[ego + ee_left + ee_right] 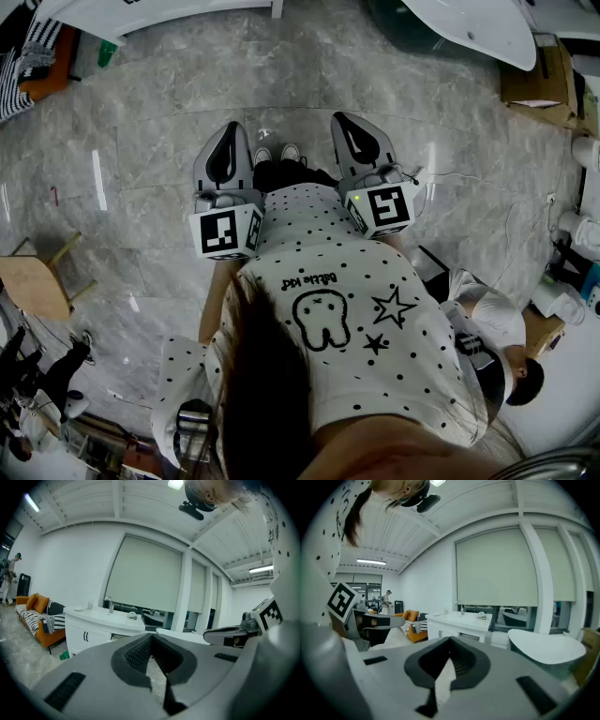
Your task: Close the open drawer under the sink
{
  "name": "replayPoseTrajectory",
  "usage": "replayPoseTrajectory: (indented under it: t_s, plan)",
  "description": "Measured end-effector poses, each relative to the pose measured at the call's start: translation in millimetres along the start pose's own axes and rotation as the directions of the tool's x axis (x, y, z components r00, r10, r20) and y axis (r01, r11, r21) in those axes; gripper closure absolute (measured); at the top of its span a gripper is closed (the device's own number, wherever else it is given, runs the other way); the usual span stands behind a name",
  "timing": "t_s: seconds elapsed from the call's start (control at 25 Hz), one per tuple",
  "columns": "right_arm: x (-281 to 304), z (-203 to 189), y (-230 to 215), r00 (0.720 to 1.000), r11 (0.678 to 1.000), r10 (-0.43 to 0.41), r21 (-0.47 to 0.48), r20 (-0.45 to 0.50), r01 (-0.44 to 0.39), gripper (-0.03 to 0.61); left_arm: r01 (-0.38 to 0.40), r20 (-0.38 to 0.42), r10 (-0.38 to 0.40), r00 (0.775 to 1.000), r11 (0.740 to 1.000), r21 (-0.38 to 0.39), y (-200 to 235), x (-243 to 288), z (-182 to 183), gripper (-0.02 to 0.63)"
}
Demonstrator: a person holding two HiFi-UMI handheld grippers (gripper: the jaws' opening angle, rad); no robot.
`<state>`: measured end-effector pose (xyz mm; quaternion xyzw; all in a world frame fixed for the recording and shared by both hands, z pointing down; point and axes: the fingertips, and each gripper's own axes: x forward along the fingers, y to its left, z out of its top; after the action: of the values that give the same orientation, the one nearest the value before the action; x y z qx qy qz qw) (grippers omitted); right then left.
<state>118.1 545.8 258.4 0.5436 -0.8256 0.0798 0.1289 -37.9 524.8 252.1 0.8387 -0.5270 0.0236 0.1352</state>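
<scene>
My left hand-held gripper (151, 638) and right hand-held gripper (450, 642) are both closed, empty. Open tiled floor (141, 141) ahead; one sink counter (461, 619) stands well apart.

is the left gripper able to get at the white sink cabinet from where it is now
Probably not yet. The left gripper, jaws shut, is held near the person's body, and the sink cabinet stands far off across bare floor. Nothing seems to block the way; walking closer should do.
</scene>
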Motion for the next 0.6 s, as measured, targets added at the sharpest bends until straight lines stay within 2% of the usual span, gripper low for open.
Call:
replayPoseTrajectory:
  t_s: [0.6]
  plan:
    - [-8.5,-4.5,-5.0,1.000,1.000,0.007,-0.022,-0.004,-0.007,0.566,0.000,0.006,0.000,1.000,1.000,-0.019,-9.8,1.3,-3.3,0.607]
